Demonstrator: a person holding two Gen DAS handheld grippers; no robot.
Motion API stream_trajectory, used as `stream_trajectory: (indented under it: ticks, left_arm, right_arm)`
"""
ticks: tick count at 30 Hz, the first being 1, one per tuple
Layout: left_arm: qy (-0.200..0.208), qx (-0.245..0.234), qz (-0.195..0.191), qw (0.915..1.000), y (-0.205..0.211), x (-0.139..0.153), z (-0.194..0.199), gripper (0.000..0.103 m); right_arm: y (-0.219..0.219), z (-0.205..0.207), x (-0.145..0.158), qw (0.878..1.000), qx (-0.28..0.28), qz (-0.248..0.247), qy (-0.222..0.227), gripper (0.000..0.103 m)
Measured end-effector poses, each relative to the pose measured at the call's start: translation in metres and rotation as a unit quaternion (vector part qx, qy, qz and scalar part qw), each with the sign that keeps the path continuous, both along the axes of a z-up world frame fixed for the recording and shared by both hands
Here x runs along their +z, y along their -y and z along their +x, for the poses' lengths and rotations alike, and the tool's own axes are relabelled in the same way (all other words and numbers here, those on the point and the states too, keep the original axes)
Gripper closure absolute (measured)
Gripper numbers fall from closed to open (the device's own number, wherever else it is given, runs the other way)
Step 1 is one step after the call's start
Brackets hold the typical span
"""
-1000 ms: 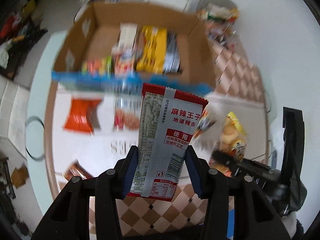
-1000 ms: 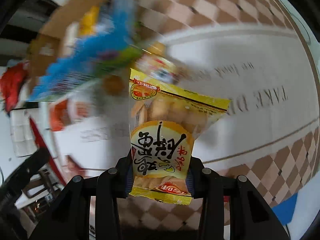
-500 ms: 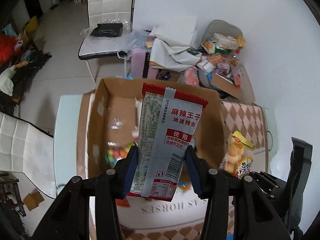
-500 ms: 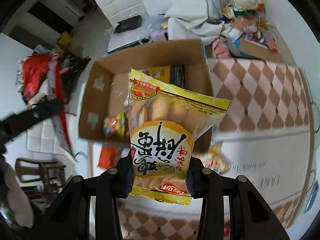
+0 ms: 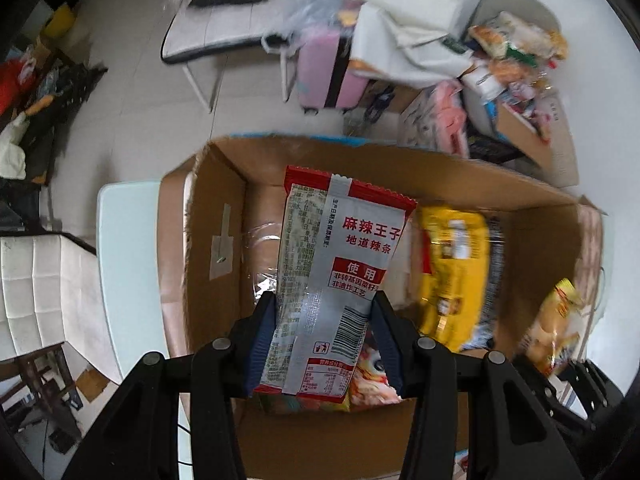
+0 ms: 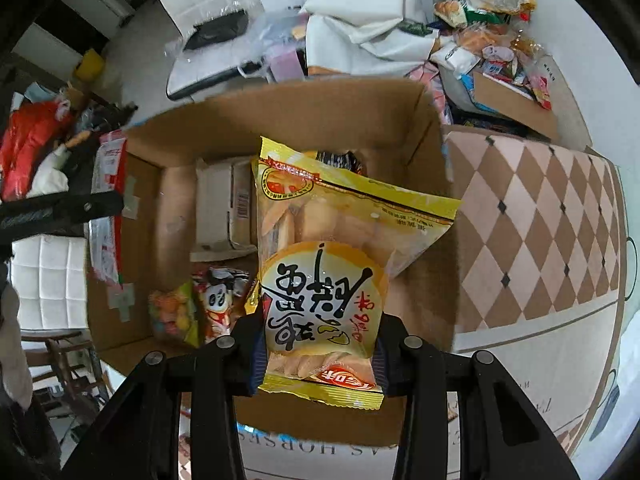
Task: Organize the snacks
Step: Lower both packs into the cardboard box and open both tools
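My left gripper (image 5: 323,320) is shut on a red and silver spicy-strip packet (image 5: 336,272) and holds it above the open cardboard box (image 5: 208,240). My right gripper (image 6: 318,344) is shut on a yellow biscuit packet (image 6: 324,280), also above the box (image 6: 424,128). Inside the box lie a yellow bag (image 5: 452,276), a white carton (image 6: 220,208) and small colourful snack packs (image 6: 200,308). The right gripper's yellow packet shows at the right in the left wrist view (image 5: 556,328). The left gripper with its packet shows at the left in the right wrist view (image 6: 106,208).
The box stands on a table with a checkered and white cloth (image 6: 540,240). Behind the table are a white chair (image 5: 224,28), a pink suitcase (image 5: 328,76), white bags and a heap of snack packets (image 6: 492,44) in another carton. Another white chair (image 5: 36,296) stands at the left.
Both grippers rose from the tabletop and moved forward over the box with their packets. The view went from the table's loose snacks to looking down into the box.
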State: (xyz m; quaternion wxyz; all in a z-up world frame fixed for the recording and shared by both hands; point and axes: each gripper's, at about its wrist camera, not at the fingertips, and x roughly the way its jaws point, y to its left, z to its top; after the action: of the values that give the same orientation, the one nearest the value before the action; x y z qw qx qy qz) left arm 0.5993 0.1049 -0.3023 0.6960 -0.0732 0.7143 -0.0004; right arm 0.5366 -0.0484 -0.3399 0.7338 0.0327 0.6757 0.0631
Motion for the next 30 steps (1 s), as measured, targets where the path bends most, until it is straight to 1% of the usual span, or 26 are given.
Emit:
stream_trajectory:
  ticks: [3,6,8,10,12,13,14,15,16,17,18,20,25,28,30]
  left_arm:
    - [-0.018,0.003,0.000,0.9998,-0.004,-0.020,0.004,0.058]
    - [-0.031,0.005,-0.002,0.9995,-0.006,-0.034,0.002,0.058]
    - [-0.037,0.003,0.001,0.9993,-0.006,-0.039,0.000,0.057]
    - [-0.036,-0.007,0.007,0.9993,-0.003,-0.038,0.000,0.057]
    - [-0.041,-0.008,-0.007,0.9991,0.000,-0.036,0.000,0.055]
    - [-0.043,-0.005,-0.012,0.9990,-0.001,-0.038,0.001,0.052]
    - [-0.041,0.000,-0.014,0.9991,-0.003,-0.037,0.001,0.049]
    - [-0.037,0.001,-0.019,0.9991,-0.002,-0.034,0.000,0.044]
    - [-0.035,-0.001,-0.020,0.9992,-0.002,-0.034,0.000,0.034]
    - [-0.031,-0.005,-0.015,0.9994,-0.001,-0.031,0.000,0.026]
    - [-0.026,-0.007,-0.013,0.9996,-0.001,-0.029,0.000,0.016]
    - [-0.018,-0.009,-0.013,0.9997,0.000,-0.023,-0.001,0.016]
    - [0.007,-0.006,-0.023,0.9997,-0.002,-0.001,-0.009,0.016]
    - [0.027,-0.002,-0.025,0.9993,-0.003,0.015,-0.023,0.016]
    - [0.046,0.003,-0.018,0.9988,-0.004,0.028,-0.036,0.016]
  right_arm:
    - [-0.002,0.002,-0.019,1.000,0.001,-0.003,-0.013,0.059]
    - [-0.002,0.000,-0.034,1.000,-0.002,-0.003,-0.026,0.059]
    - [-0.001,-0.002,-0.044,0.999,-0.003,-0.004,-0.031,0.059]
    - [-0.002,-0.006,-0.051,0.999,0.000,-0.003,-0.041,0.059]
    - [-0.003,-0.010,-0.058,0.998,0.004,-0.007,-0.057,0.057]
    - [-0.003,-0.011,-0.063,0.997,0.008,-0.011,-0.070,0.046]
    - [-0.005,-0.013,-0.068,0.996,0.014,-0.013,-0.083,0.034]
    - [-0.006,-0.014,-0.069,0.996,0.019,-0.001,-0.086,0.020]
    - [-0.009,-0.015,-0.068,0.996,0.027,0.001,-0.087,0.014]
    - [-0.014,-0.017,-0.067,0.996,0.035,-0.010,-0.086,0.013]
    - [-0.016,-0.018,-0.065,0.996,0.038,-0.014,-0.081,0.011]
    - [-0.018,-0.019,-0.060,0.996,0.041,-0.017,-0.074,0.010]
    - [-0.008,-0.019,-0.045,0.998,0.011,-0.007,-0.057,0.010]
    - [-0.002,-0.022,-0.035,0.999,-0.006,-0.004,-0.044,0.010]
    - [0.004,-0.024,-0.025,0.999,-0.019,-0.004,-0.032,0.010]
